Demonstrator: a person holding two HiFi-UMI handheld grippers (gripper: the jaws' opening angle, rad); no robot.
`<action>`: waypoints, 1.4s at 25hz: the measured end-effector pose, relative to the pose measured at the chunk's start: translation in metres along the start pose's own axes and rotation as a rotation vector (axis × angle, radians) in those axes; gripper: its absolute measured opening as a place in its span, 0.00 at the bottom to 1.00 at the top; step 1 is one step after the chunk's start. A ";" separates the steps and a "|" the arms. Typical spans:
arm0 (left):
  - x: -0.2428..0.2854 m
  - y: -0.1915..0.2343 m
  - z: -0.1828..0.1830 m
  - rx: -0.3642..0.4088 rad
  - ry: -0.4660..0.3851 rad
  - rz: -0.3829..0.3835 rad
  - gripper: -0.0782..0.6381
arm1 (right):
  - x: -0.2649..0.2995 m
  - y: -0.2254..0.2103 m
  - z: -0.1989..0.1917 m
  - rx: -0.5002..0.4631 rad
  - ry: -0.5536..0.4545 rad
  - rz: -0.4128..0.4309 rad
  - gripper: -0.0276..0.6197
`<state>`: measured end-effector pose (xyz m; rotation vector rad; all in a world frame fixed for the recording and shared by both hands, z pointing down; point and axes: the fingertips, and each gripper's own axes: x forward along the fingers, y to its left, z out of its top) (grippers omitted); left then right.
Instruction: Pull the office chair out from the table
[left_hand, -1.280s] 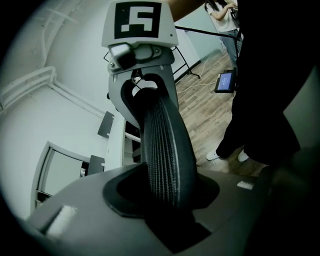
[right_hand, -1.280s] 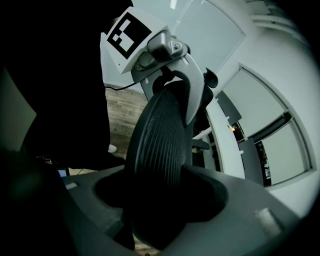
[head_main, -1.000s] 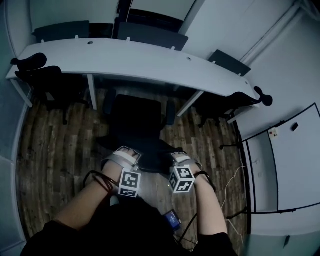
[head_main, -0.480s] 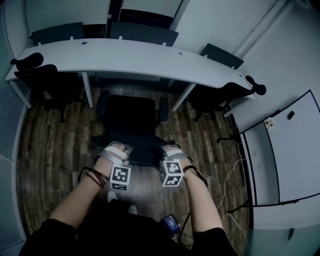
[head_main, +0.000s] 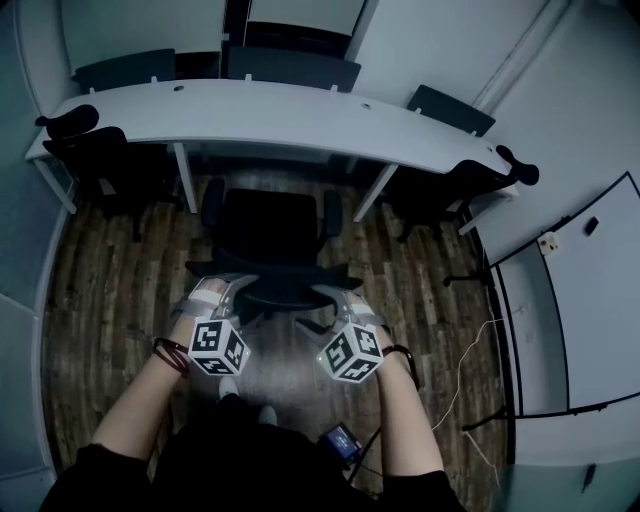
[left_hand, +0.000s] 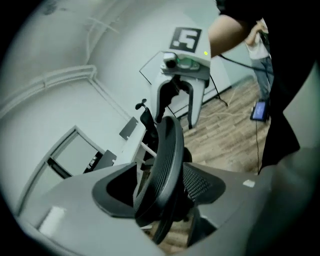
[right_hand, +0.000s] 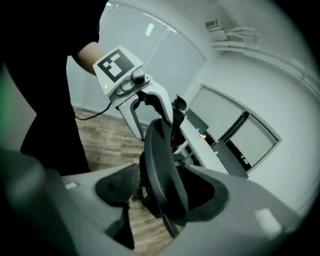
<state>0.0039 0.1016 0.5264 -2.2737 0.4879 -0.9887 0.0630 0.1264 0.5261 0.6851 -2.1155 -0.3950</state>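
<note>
Straddling the top rim of the backrest, the left gripper has just been opening its jaws. They stand wide, with the dark rim running up between them and a gap at 1 pad, so nothing is clamped. The right gripper sits the same way farther along the rim. Its jaws are apart and floor shows between 1 pad and the rim, so I judge it is not gripping either.

Beyond both sets of jaw tips, the office chair stands with its seat looking clear of the table, whose edge lies farther ahead again. The pull looks about done.

The risk now is disturbing the chair. It probably rolls and swivels freely, and with both grips slack a jaw dragging on the rim as it comes away could send it back toward the table or off to 1 side. A pad snagging in the mesh would do the same. Taking both pairs of jaws straight off the rim together should avoid that.
</note>
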 end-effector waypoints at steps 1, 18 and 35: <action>-0.013 0.005 0.010 -0.092 -0.053 0.010 0.50 | -0.010 -0.002 0.012 0.043 -0.048 -0.018 0.49; -0.110 0.079 0.094 -1.048 -0.642 0.160 0.11 | -0.114 -0.065 0.112 0.792 -0.744 -0.227 0.04; -0.119 0.078 0.112 -0.938 -0.627 0.137 0.11 | -0.129 -0.070 0.105 0.770 -0.740 -0.236 0.04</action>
